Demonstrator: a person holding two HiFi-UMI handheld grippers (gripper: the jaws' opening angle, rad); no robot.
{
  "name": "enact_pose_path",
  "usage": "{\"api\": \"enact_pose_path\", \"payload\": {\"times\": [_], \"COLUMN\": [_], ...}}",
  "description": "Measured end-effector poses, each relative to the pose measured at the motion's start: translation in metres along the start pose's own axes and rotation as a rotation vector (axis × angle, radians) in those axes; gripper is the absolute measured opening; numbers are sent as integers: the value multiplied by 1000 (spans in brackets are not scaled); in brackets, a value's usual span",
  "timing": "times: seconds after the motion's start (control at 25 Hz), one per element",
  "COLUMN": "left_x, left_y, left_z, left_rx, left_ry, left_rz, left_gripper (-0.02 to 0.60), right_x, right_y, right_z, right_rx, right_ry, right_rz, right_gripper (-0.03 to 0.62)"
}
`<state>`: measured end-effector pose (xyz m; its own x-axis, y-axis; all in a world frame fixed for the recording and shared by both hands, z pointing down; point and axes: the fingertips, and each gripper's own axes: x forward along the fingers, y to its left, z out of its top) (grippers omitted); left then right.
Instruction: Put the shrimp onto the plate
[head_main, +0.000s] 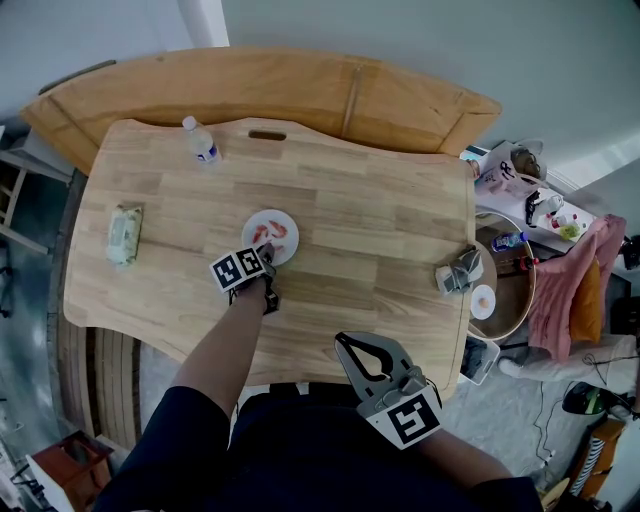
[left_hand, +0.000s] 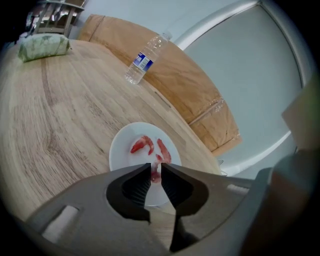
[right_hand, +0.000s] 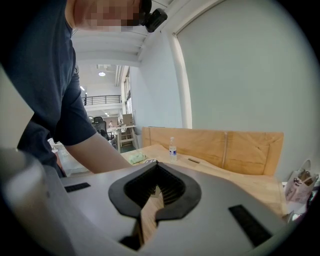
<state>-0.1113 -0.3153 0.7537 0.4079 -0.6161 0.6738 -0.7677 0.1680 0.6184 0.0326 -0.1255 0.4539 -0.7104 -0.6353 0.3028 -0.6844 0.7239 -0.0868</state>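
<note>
Shrimp (left_hand: 155, 175): pink body sits in the narrow slit between the jaws of the left gripper (left_hand: 156, 168), directly over the near part of the plate (left_hand: 123, 155). The jaws are clenched to that slit, and I read this as a grip on the shrimp. Whether it already touches the plate cannot be told.

Two more shrimp (left_hand: 142, 144) lie side by side on the plate's far half, apart from the held one. The near half is bare, which is probably why the gripper comes in over that side.

The plate stands mid-counter (head_main: 380, 220), a little toward the left edge and nearer the near edge than the far one. That puts it within easy reach of the left arm (head_main: 215, 350), stretched in from the near edge.

Right gripper (right_hand: 156, 171): jaws pressed together with nothing between them, only counter wood showing below. It is held back off the near edge, close to the body. Judgement: parked there to keep clear of the working arm.

A water bottle (head_main: 201, 140) stands near the far edge toward the far left corner, and a wipes packet (head_main: 124, 232) lies at the left edge. Both are well apart from the plate.

Judgement: task near its end. What remains is for the jaws to release over bare plate without disturbing the two shrimp already there.
</note>
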Motion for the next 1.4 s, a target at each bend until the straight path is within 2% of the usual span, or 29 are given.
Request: {"api": "enact_pose_path", "payload": {"times": [0.12,0.28,0.4,0.88,1.4], "left_x": [2,4,4,0,-30], "left_y": [3,1,3,11,-5], "left_z": [-3,-5,-5,-3,5], "left_rx": [56,70,99,372,291], "left_ry": [34,46,58,136,24], "left_rz": [26,20,54,157,49], "left_gripper": [69,78,78,95,95], "right_x": [0,-2,-3,-4,-4], "right_y": [-1,1,-1,1,7], "right_z": [0,-3,-3,-2,7], "right_rx": [-3,-1,5,4,-5], "right_ry": [-3,5,-1,-9,-34], "right_rz": [2,7,-1,2,15], "right_gripper": [9,9,9,9,9]}}
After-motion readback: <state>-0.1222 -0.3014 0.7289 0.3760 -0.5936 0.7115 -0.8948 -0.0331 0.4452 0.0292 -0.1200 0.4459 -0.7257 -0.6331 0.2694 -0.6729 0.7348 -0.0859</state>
